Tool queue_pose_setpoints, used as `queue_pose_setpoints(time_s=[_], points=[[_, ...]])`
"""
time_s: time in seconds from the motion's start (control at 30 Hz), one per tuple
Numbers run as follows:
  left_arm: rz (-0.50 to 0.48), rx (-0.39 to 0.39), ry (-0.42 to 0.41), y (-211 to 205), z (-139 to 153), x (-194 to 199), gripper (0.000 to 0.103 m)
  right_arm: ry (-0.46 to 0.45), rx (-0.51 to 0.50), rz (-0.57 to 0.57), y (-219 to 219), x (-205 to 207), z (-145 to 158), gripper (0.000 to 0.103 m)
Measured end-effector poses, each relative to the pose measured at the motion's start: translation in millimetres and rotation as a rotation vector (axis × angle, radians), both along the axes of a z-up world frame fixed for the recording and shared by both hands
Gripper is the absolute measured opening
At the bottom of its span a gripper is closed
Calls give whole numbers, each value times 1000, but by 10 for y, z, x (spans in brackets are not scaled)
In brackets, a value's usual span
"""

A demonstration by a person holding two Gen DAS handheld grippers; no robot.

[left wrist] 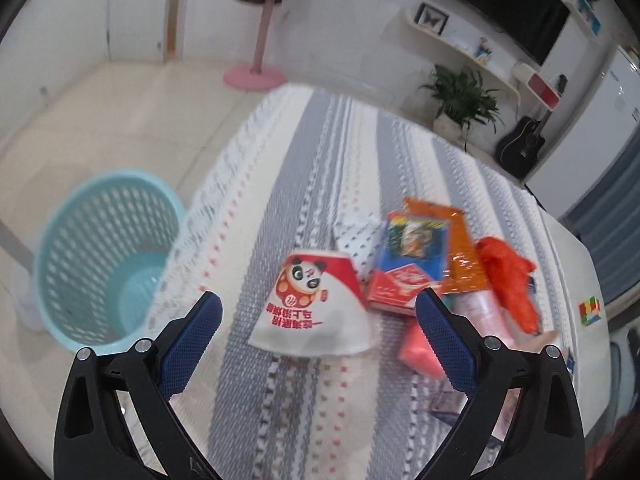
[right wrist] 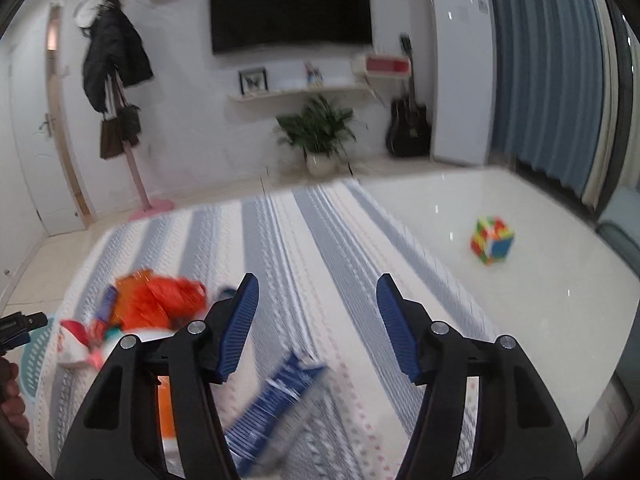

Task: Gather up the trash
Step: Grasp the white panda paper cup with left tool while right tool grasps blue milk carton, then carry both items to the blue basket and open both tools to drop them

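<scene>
Left tongs [left wrist: 318, 312], standing wide and empty, are lining up on the paper cup [left wrist: 312, 304] at frame centre; closing comes next, then the basket [left wrist: 108, 256] at left.

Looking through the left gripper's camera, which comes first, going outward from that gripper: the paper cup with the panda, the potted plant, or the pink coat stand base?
1. Paper cup with the panda: right ahead of the left gripper, on the striped cloth.
2. Potted plant: on the floor beyond the table's far edge, to the right.
3. Pink coat stand base: on the floor near the far wall.

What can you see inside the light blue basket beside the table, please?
Through the open top of the basket, only its bare perforated wall and floor show; the nearest part is hidden behind its rim.
</scene>
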State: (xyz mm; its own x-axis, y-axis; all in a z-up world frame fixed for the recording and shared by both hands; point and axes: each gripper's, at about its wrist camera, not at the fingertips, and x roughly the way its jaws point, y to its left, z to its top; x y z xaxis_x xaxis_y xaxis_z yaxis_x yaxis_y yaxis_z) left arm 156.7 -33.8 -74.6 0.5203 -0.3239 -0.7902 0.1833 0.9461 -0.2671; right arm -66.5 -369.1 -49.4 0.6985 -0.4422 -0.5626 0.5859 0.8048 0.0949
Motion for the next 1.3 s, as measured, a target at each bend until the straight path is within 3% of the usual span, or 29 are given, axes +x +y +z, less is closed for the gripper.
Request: queue_pose_setpoints(time_s=[0.13, 0.27, 0.33, 0.4, 0.73, 0.8, 0.93, 0.97, 1.07, 1.1, 1.13, 1.3], points=[[-4, 3, 44, -4, -279, 114, 93, 97, 109, 13, -56, -6, -349, 58], [-17, -9, 73, 36, -348, 182, 93, 126, 221, 47, -24, 17, -498, 59], [-27, -7, 88, 0, -401, 236, 93, 142, 250, 68, 51, 63, -508, 71], [-27, -7, 101, -27, -448, 260, 92, 160, 282, 66, 95, 106, -545, 74], [-53, 82, 96, -177, -481, 298, 73, 317, 274, 22, 196, 370, -805, 73], [-48, 93, 81, -193, -459, 275, 70, 326, 269, 19, 193, 376, -823, 66], [-66, 86, 35, -217, -335, 188, 51, 341, 268, 24, 158, 374, -861, 48], [-68, 85, 29, -216, -319, 165, 50, 349, 273, 28, 146, 376, -882, 41], [-73, 77, 17, -191, -292, 126, 47, 377, 292, 27, 105, 373, -968, 32], [-74, 71, 14, -172, -290, 118, 40, 382, 278, 25, 101, 364, -971, 27], [-79, 56, 14, -147, -286, 117, 27, 381, 268, 26, 104, 354, -962, 27], [-69, -4, 1, 37, -229, 122, 25, 322, 205, 29, 140, 316, -753, 27]])
